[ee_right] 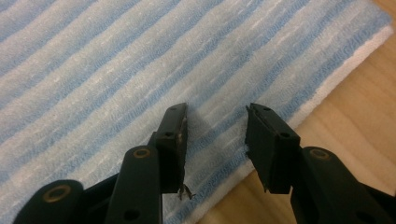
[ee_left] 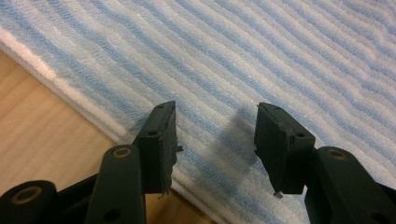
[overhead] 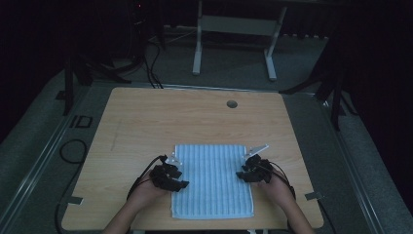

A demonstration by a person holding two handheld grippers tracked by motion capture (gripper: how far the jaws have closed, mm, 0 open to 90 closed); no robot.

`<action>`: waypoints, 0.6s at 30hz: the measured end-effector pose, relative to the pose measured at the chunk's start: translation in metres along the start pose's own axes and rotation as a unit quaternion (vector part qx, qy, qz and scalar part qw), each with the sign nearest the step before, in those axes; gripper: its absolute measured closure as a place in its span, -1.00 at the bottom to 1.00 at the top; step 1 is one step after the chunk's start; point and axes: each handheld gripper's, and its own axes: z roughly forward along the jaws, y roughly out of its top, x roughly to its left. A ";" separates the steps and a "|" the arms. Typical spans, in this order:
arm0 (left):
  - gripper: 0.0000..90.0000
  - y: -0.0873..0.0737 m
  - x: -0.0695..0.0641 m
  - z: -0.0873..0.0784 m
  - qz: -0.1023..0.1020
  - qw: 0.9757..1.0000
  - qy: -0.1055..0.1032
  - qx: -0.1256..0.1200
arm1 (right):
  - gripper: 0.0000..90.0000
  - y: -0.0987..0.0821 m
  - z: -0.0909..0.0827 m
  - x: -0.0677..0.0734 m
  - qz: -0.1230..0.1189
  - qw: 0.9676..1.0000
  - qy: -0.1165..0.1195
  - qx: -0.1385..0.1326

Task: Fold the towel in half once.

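1. Dim room; the high view is dark past the table (overhead: 146, 122), with a white frame (overhead: 234, 29) and cables on the floor hard to make out.
2. Towel (overhead: 212, 180), blue-and-white striped and folded flat, lies at the near middle of the table, its near edge close to the table's front edge.
3. Left gripper (overhead: 178, 181) sits at the towel's left edge, right gripper (overhead: 242, 173) at its right edge. From above, both are black blobs; jaw gaps are unreadable there.
4. Left gripper view: jaws apart, nothing between them, tips over the towel (ee_left: 243, 60) just inside its white hem. Whether the tips touch the cloth cannot be told.
5. Right gripper view: jaws apart, released, hovering over the towel (ee_right: 116, 70) near its edge, bare wood at the right. Contact is unclear here too.
6. Layers show at the hem in both gripper views; the fold count cannot be read.
7. Forearms are cut off at the bottom of the high view; hands are mostly covered by the grippers.
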 end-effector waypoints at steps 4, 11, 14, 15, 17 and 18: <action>0.07 0.002 0.001 0.001 0.000 1.000 0.003 0.003 | 0.27 0.003 0.002 -0.001 0.001 1.000 -0.001 -0.002; -0.09 0.009 0.003 -0.007 -0.002 1.000 0.017 0.004 | 0.17 0.006 -0.016 -0.005 0.003 1.000 -0.003 -0.022; -0.09 0.019 0.012 -0.015 -0.007 0.999 0.036 -0.008 | 0.17 0.013 -0.024 -0.017 0.015 0.999 -0.015 -0.032; -0.10 0.022 0.015 -0.017 -0.006 0.999 0.041 -0.009 | 0.17 0.017 -0.026 -0.022 0.016 0.999 -0.020 -0.034; -0.10 0.028 0.023 -0.020 -0.011 0.999 0.052 -0.009 | 0.17 0.023 -0.029 -0.032 0.029 0.998 -0.027 -0.039; -0.11 0.032 0.028 -0.021 -0.013 0.998 0.058 -0.013 | 0.17 0.027 -0.029 -0.037 0.033 0.998 -0.030 -0.040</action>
